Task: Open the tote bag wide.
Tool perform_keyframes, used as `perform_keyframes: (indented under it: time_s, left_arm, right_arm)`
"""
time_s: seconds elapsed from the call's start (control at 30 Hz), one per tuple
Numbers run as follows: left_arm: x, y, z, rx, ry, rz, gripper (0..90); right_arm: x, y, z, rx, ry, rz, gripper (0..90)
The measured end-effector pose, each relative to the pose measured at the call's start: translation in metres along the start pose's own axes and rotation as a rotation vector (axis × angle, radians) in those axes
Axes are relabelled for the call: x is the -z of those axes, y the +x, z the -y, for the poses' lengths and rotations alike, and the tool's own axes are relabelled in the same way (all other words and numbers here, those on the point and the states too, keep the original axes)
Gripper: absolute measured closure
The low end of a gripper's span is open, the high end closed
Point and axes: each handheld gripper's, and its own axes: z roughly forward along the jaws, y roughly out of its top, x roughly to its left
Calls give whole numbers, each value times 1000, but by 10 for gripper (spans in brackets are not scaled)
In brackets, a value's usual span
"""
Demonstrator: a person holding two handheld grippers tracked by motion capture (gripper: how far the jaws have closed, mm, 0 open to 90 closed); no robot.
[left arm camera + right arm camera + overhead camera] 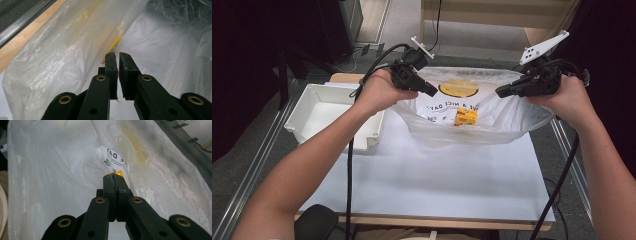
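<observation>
Plastic bag (472, 120) stretched between both tools, left tool (433, 93) and right tool (499, 92) clamping its rim

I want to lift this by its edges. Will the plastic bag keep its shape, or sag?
The plastic bag looks thin and crinkled, so it will probably sag between the left gripper and right gripper. The small yellow box inside may slide toward the lowest point. The glossy film could slip.

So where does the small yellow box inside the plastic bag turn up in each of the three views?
High view: yellow box at centre, low inside the plastic bag.
Left gripper view: yellow sliver just above the jaw tips, probably the box.
Right gripper view: yellow corner just above the jaw tips.
Shared landmark: the bag's black lettering.
</observation>
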Motion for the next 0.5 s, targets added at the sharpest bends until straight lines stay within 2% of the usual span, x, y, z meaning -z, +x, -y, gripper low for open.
perform_keyframes:
  time_s: [0.1,0.17,0.2,0.23,0.4,0.5]
  left_arm:
    - [-7,6,-2,13,-12,-14,861]
    - [-10,10,-2,15,-12,-25,862]
    - [-10,10,-2,15,-12,-25,868]
    - [-13,12,-3,11,-23,-48,876]
    - [-19,18,-4,27,-33,-52,879]
    - [-25,24,-4,51,-32,-43,881]
  right_arm:
    - [-5,-7,4,-36,-3,16,900]
    - [-8,-11,5,-80,8,24,900]
    - [-8,-11,5,-80,8,24,900]
    - [-12,-15,6,-127,14,30,900]
    - [-19,-23,11,-153,15,44,900]
    - [-24,-30,16,-184,10,49,900]
